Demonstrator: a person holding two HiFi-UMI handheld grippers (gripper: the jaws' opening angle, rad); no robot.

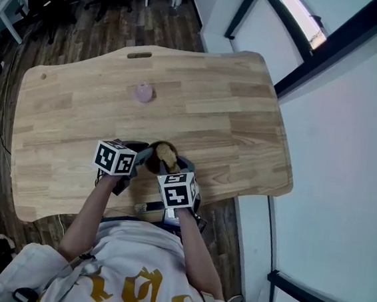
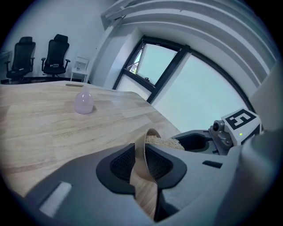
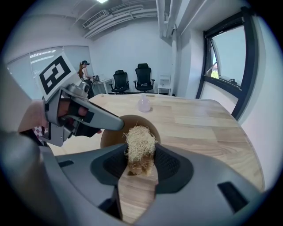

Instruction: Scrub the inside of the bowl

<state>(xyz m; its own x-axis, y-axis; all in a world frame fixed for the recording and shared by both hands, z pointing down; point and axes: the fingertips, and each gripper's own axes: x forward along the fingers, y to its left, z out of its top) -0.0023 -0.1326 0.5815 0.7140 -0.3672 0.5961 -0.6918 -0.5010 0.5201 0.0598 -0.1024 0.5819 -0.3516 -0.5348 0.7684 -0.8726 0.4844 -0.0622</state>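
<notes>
The brown bowl [image 1: 152, 164] sits close to the near long edge of the wooden table [image 1: 77, 122], about midway along that edge and right in front of the person. The left gripper [image 1: 142, 157] comes at it from the left, and its jaws are drawn in narrow on the bowl's wall. In the left gripper view the thin rim [image 2: 140, 152] stands edge-on between the two dark pads, one pad inside the bowl and one outside. The right gripper [image 1: 173, 170] reaches in from the near side, its jaws closed on a tuft of pale, straw-like scrubber [image 3: 140, 148]. The top of the scrubber bulges above the pads. In the head view the scrubber [image 1: 167, 154] lies inside the bowl's opening, against the dark inner surface. Whether the bowl's base rests flat on the table cannot be told. A small, rounded pink object [image 1: 144, 93] stands well apart, toward the middle of the table. Black office chairs [image 3: 143, 76] stand on the floor beyond the far edge.
</notes>
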